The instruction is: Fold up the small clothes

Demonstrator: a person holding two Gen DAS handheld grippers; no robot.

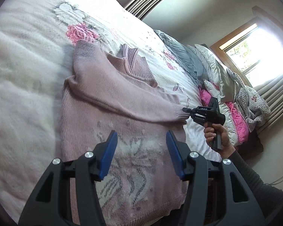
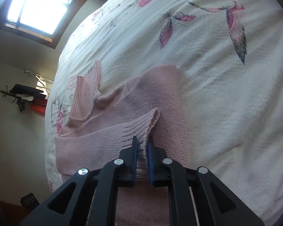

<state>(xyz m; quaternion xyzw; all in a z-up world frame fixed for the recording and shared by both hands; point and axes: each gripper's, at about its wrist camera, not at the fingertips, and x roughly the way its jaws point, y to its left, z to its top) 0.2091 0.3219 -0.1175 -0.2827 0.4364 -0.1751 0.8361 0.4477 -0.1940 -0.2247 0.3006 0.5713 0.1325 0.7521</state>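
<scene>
A pink knitted sweater with a ribbed turtleneck and a grey-white pattern on its front lies flat on the bed. One sleeve is folded across the chest, its ribbed cuff at the sweater's right edge. My right gripper, held by a hand, is shut on that cuff. The right wrist view shows the cuff pinched between the blue pads, with my right gripper over the sweater body. My left gripper hovers open above the patterned front, holding nothing.
The bed carries a white floral bedspread. Grey and silver pillows and pink bedding are piled at its head, below a window. A wall, another window and a wall rack lie beyond the bed's far side.
</scene>
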